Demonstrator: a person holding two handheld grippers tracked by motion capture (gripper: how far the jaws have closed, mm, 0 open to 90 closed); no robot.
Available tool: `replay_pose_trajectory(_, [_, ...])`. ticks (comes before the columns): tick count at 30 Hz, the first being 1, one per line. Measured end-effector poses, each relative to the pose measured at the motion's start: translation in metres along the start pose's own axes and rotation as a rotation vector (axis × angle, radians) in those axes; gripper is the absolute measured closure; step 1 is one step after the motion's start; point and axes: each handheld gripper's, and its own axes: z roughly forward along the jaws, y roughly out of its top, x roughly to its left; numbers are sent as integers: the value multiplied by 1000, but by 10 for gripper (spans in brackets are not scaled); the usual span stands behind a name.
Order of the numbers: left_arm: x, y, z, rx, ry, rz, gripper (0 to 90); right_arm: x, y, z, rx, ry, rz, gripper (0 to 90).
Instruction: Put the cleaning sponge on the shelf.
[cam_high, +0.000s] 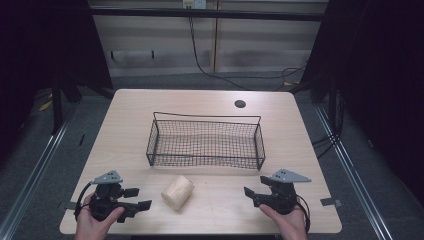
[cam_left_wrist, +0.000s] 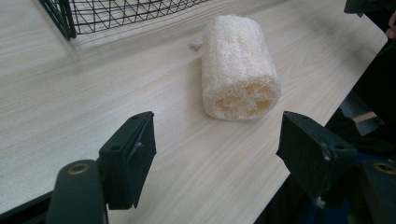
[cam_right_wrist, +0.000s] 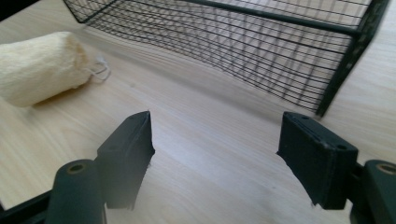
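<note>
While both tongs, left tongs (cam_high: 138, 198) and right tongs (cam_high: 251, 193), rest near the surface's (cam_high: 125, 125) front edge with jaws apart and empty, bare wood separates them. Between them the loofah (cam_high: 177, 192) lies on its side just before the wire basket (cam_high: 205, 142), its long axis slanting toward the basket.

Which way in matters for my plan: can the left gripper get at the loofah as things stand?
Probably yes: the left gripper is open, the loofah lies straight ahead, only bare table between.

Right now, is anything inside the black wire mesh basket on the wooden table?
Nothing shows inside the black wire mesh basket; the light wooden table is visible through its bottom. The pale loofah sponge roll lies outside, in front of it. No corner is hidden.
</note>
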Motion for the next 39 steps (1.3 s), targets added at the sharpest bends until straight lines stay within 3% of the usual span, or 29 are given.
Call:
replay_pose_trajectory(6, [-2, 1, 0, 13, -5, 22, 287, 4, 2, 2, -3, 4, -34, 240])
replay_pose_trajectory(8, [-2, 1, 0, 16, 1, 23, 280, 4, 1, 1, -3, 2, -32, 237])
replay_pose_trajectory(9, [-1, 2, -1, 8, 26, 14, 270, 4, 1, 0, 4, -8, -30, 228])
replay_pose_trajectory(14, [-4, 6, -3, 12, 14, 18, 273, 2, 1, -1, 7, -4, -7, 225])
replay_pose_trajectory(20, [-13, 13, -1, 74, -3, 55, 275, 1, 4, -4, -6, -7, -28, 243])
replay_pose_trajectory(25, [-14, 19, -1, 88, -11, 54, 263, 1, 4, -5, 5, 13, -17, 251])
replay_pose_trajectory(26, [-15, 23, 2, 118, -15, 52, 234, 2, 4, -4, 9, 20, -14, 259])
replay_pose_trajectory(30, [-20, 30, 9, 154, -23, 66, 234, 5, 6, -4, 26, 40, -16, 281])
replay_pose_trajectory(39, [-26, 54, 16, 180, -6, 84, 275, 7, 7, -5, 43, 42, -5, 272])
